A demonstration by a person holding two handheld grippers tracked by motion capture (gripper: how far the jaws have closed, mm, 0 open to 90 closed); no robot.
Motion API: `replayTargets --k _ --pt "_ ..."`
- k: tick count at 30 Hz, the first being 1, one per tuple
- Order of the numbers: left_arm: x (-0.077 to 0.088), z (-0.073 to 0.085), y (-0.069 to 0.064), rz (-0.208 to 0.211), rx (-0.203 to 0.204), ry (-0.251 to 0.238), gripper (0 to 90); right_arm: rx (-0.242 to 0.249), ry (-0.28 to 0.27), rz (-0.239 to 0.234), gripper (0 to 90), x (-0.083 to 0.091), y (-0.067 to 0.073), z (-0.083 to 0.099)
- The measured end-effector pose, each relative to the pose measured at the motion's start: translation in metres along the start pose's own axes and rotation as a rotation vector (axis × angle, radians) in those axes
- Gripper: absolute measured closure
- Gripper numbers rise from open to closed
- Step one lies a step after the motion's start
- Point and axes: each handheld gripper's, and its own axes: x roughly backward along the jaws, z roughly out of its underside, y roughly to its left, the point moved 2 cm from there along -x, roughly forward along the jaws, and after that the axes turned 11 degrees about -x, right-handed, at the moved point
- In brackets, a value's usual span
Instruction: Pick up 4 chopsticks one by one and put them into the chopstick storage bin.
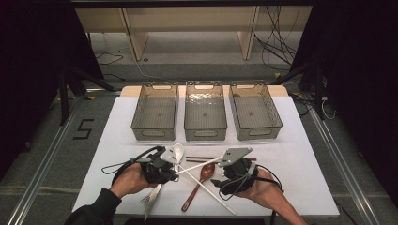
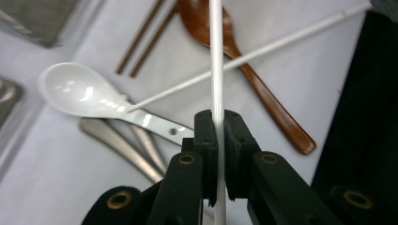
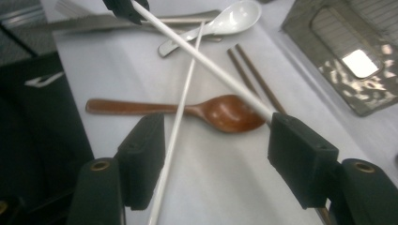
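My left gripper (image 2: 217, 124) is shut on a white chopstick (image 2: 216, 56), which it holds off the table; in the high view that gripper (image 1: 171, 169) points right. The far end of the held chopstick (image 3: 211, 70) reaches the inner face of one jaw of my right gripper (image 3: 218, 140), whose jaws stand wide apart and press on nothing. A second white chopstick (image 3: 180, 108) lies on the table and runs between those open jaws. Under both sticks lies a brown wooden spoon (image 1: 197, 185). A white ceramic spoon (image 1: 178, 152) rests just beyond the left gripper.
Three grey mesh baskets (image 1: 155, 112) (image 1: 205, 112) (image 1: 256, 112) stand in a row at the back of the white table. A pair of brown chopsticks (image 1: 206, 159) lies between the grippers. A metal fork (image 1: 150, 200) and another metal handle (image 2: 122, 147) lie by the left hand.
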Motion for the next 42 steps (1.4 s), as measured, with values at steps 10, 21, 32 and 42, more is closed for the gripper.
replayTargets --k 10,21,32,42 --pt "0.018 0.014 0.028 -0.106 0.123 -0.069 84.9 -0.082 0.024 0.021 32.3 -0.006 -0.005 0.011" --pt "0.041 0.017 0.064 -0.217 0.214 -0.121 84.8 -0.109 0.053 0.014 31.4 -0.009 -0.007 0.019" --pt "0.05 0.018 0.11 -0.297 0.292 -0.131 84.8 -0.111 0.054 0.006 31.5 -0.009 -0.006 0.021" --pt "0.046 0.021 0.146 -0.347 0.363 -0.131 84.8 -0.113 0.06 -0.004 28.6 -0.01 -0.006 0.022"
